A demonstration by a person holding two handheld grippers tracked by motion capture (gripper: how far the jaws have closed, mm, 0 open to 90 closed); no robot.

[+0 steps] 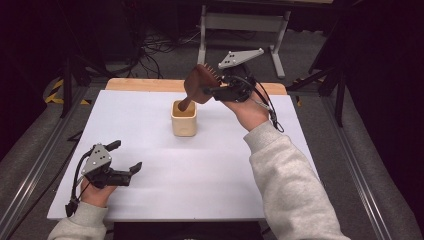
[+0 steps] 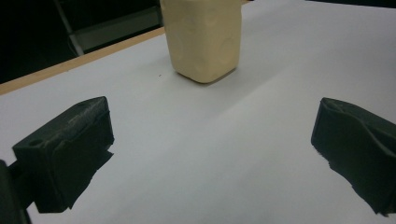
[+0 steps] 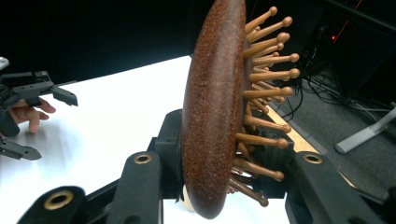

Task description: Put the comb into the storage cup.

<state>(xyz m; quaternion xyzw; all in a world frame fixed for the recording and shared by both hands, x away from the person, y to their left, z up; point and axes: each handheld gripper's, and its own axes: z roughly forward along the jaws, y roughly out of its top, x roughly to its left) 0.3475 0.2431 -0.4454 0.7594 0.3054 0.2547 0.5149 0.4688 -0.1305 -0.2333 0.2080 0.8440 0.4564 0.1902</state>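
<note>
Pinching the hairbrush [image 1: 201, 82] by its head: right gripper [image 1: 212, 91] | brush handle slants down toward 7 o'clock, tip inside the cup [image 1: 183, 119] at table centre | left gripper [image 1: 125, 161] spread, holding nothing, well apart at 8 o'clock from the cup

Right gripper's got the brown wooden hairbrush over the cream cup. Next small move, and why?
Probably lower the right gripper a little further, then open it. Its jaws are clamped on the head of the brown wooden hairbrush with peg bristles, and the handle tip already sits inside the cream square cup, tilted and not fully seated. The left gripper rests open on the white table, well clear.
</note>
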